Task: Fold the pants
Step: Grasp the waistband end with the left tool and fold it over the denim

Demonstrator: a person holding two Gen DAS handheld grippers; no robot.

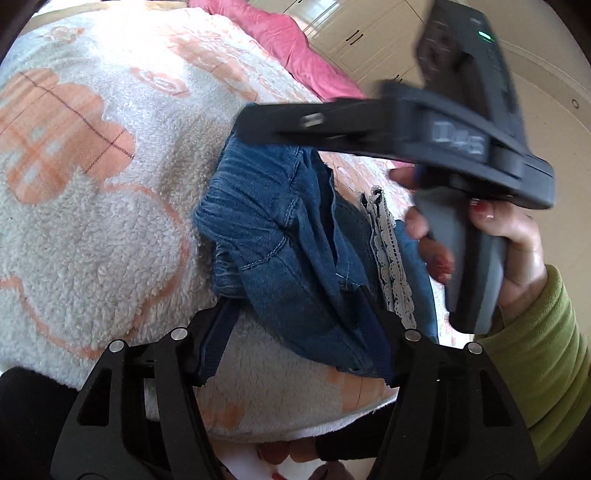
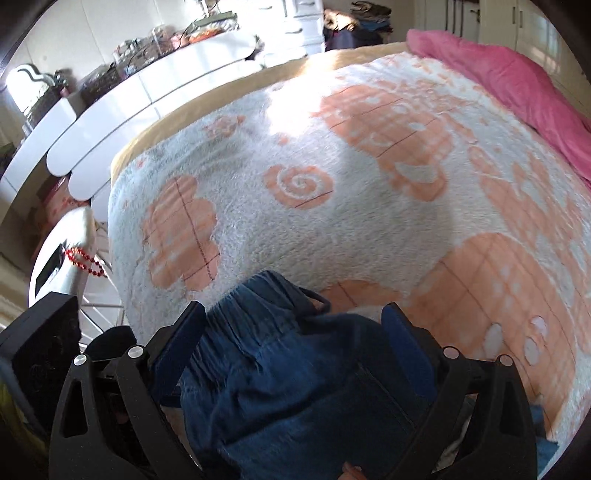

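Blue jeans (image 1: 280,236) lie bunched on a white fleece blanket with orange patterns (image 1: 92,206). My left gripper (image 1: 295,306) reaches in from below with the lower part of the denim between its fingers. The right pad (image 1: 373,328) touches the cloth, but white blanket shows between the left pad (image 1: 218,339) and the denim, so it is open. A hand in a green sleeve (image 1: 535,332) holds my right gripper (image 1: 258,125) over the top of the jeans. In the right wrist view the right gripper (image 2: 293,314) stands wide, with the gathered waistband (image 2: 251,306) and denim (image 2: 295,387) filling the space between its pads.
A strip of white lace (image 1: 388,258) lies along the jeans' right side. A pink quilt (image 2: 517,85) is heaped at the far end of the bed. White furniture (image 2: 147,92) with clutter on top stands left of the bed, with red beads (image 2: 86,260) nearby. Wardrobe doors (image 1: 369,33) stand behind.
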